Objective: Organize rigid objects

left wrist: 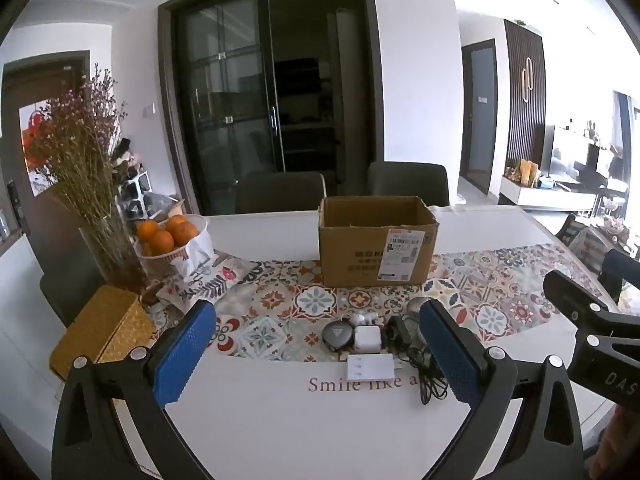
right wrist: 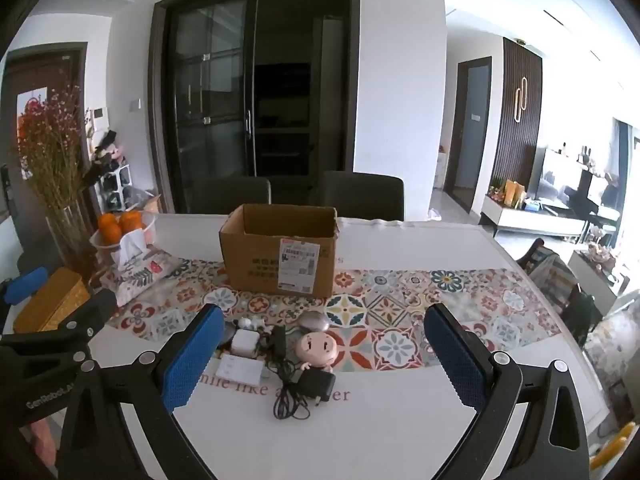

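Several oranges [left wrist: 168,234] in white basket [left wrist: 160,254]

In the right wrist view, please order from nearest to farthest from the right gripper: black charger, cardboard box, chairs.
1. Black charger, on the white table edge, left of centre between the open jaws.
2. Cardboard box, on the patterned runner behind it.
3. Chairs, beyond the table.

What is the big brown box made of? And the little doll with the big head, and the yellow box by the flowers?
The brown box looks like matte corrugated cardboard: dull tan walls, raw cut edges, a stuck-on paper label. The big-headed doll seems smooth plastic or vinyl, with a soft sheen. The yellow box shows a woven texture, perhaps rattan or straw; I cannot tell which.
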Tool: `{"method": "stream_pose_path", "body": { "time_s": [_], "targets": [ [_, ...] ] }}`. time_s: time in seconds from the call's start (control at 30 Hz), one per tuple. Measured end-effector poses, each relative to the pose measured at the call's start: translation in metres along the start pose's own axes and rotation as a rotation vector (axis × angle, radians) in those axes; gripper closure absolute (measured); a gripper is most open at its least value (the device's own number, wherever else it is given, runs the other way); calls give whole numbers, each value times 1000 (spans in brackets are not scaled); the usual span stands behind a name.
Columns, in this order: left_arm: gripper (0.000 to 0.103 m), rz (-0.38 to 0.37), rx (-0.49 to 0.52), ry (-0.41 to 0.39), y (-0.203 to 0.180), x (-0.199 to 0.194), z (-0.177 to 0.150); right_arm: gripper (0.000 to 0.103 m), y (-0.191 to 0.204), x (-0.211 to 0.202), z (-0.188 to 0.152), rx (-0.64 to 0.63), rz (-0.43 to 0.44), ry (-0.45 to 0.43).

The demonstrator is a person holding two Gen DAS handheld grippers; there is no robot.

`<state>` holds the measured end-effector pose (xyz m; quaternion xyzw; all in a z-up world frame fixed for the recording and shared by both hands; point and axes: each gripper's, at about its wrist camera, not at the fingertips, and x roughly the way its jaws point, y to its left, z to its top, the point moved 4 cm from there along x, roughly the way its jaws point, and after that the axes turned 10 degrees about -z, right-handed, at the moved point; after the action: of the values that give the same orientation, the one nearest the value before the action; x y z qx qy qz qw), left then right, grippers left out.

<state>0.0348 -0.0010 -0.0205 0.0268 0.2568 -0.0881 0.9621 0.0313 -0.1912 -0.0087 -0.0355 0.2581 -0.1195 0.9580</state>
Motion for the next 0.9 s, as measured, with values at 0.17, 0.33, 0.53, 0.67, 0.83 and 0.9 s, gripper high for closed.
{"method": "stream_pose_path", "body": {
  "time_s": [0.17, 0.33, 0.53, 0.67, 0.83, 0.9],
  "targets": [
    [0, -22, -6, -1, -6, 0, -1, 2, 1, -1, 0, -1, -4, -9],
    [0, -28, -20, -15, 6, -3, -1, 2, 1, -1, 0, -3, -3, -10],
    [0, -26, -20, -24, 2, -3, 2, 2, 3, 3, -2, -2, 0, -9],
    [0, -29, -20, -27, 2, -2, 3, 2, 1, 2, 0, -2, -1, -9],
    [0, -32, -23, -25, 2, -2, 3, 2, 5, 3, 1, -4, -2, -9],
    [0, -28, -21, -26, 1, -2, 3, 2, 4, 3, 1, -4, 0, -8]
  ]
}}
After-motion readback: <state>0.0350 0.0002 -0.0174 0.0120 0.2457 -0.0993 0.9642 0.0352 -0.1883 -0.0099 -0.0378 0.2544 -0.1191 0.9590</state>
